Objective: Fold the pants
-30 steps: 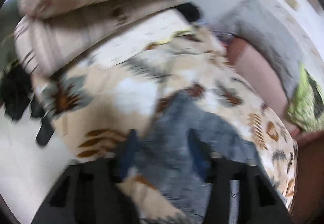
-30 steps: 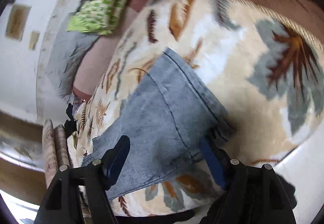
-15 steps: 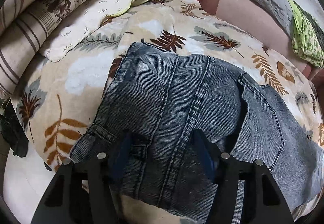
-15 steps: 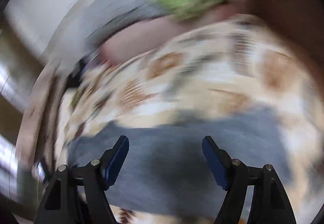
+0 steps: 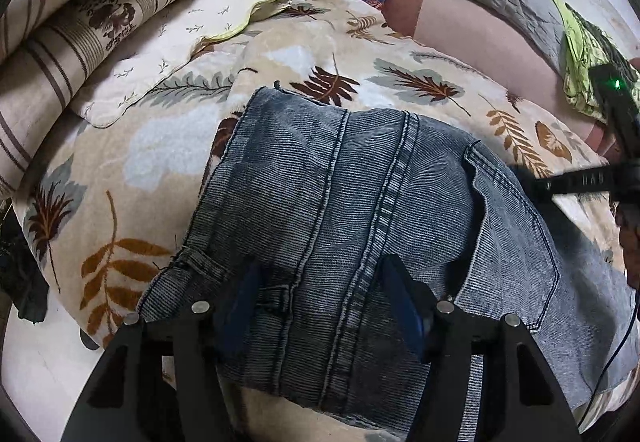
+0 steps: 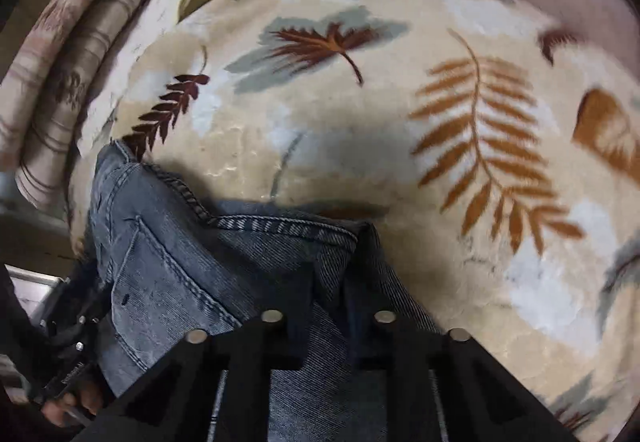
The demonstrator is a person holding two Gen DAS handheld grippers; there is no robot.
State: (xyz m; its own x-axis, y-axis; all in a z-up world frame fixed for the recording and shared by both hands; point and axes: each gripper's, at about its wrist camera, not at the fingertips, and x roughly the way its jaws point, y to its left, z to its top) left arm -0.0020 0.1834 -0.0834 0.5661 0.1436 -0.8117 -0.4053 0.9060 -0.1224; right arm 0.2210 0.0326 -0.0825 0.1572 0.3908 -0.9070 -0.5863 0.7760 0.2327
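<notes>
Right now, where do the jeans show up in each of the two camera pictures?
Left wrist view: the jeans fill the centre and lower right, lying on the leaf-print blanket, with a back pocket at right.
Right wrist view: the jeans sit at lower left, their seamed edge running into the right claw.
Shared landmark: the striped bedding, upper left in both.
</notes>
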